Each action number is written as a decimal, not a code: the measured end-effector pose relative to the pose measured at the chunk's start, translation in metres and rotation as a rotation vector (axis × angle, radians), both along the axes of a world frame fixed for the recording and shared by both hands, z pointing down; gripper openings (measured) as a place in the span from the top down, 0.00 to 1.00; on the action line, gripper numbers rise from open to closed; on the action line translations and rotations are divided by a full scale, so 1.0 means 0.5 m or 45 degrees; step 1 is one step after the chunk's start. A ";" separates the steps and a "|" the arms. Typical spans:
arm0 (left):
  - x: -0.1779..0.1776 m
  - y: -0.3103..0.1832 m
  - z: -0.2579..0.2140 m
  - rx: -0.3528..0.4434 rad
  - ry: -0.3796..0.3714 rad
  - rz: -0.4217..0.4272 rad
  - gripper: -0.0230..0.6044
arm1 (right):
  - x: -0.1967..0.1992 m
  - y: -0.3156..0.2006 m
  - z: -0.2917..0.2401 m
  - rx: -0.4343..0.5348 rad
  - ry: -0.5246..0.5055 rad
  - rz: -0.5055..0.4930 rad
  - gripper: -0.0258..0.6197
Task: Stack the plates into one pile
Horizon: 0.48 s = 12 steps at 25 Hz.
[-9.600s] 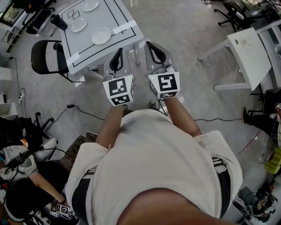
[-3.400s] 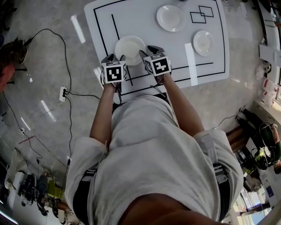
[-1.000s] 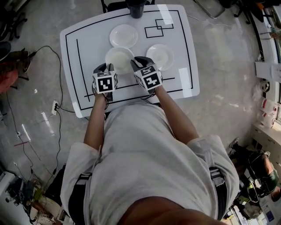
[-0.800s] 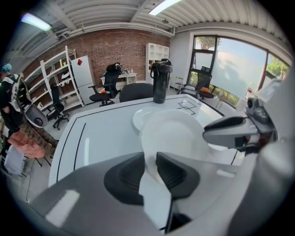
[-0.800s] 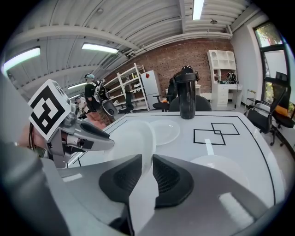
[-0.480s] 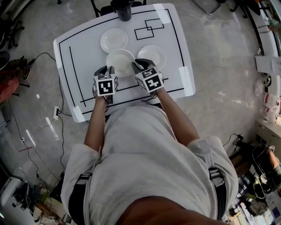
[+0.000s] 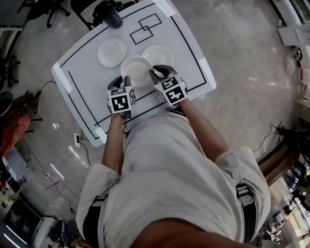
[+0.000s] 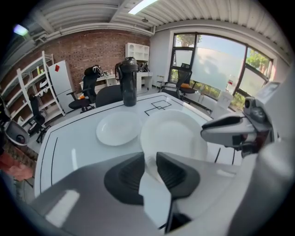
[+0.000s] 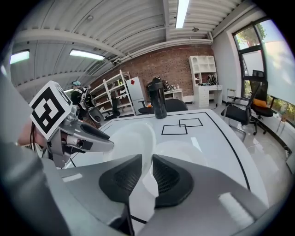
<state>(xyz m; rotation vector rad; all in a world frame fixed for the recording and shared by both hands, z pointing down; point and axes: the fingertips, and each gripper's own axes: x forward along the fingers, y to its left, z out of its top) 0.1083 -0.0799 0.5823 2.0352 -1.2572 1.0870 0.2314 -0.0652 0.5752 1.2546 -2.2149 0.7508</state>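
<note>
Jaws of your left gripper point(image 7: 125, 81) and right gripper point(image 7: 156, 73) each clamp an opposite rim of 1 plate point(image 7: 137, 69), held over the desk point(image 7: 82, 80) just beside a neighbouring plate point(image 7: 158, 54). It looks stiff, glossy, breakable and probably slippery, so grip both rims evenly.

Daylight from a large window point(image 8: 216, 69) and ceiling strip lights point(image 9: 183, 11) lit the room brightly. The white desk point(image 8: 69, 138) carried pale glare streaks; shadows were faint. Close views bowed toward black corners, their foregrounds soft.
</note>
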 end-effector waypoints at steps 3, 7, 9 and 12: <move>0.036 -0.001 0.006 -0.005 0.005 0.060 0.83 | 0.033 0.013 0.002 -0.007 0.002 0.061 0.84; 0.081 0.000 0.007 -0.005 0.005 0.138 0.83 | 0.077 0.025 0.006 -0.020 0.012 0.133 0.84; 0.097 0.003 0.006 -0.007 0.006 0.163 0.83 | 0.092 0.030 0.007 -0.019 0.011 0.156 0.84; 0.116 0.004 0.007 -0.010 0.001 0.193 0.83 | 0.109 0.032 0.006 -0.014 0.010 0.184 0.84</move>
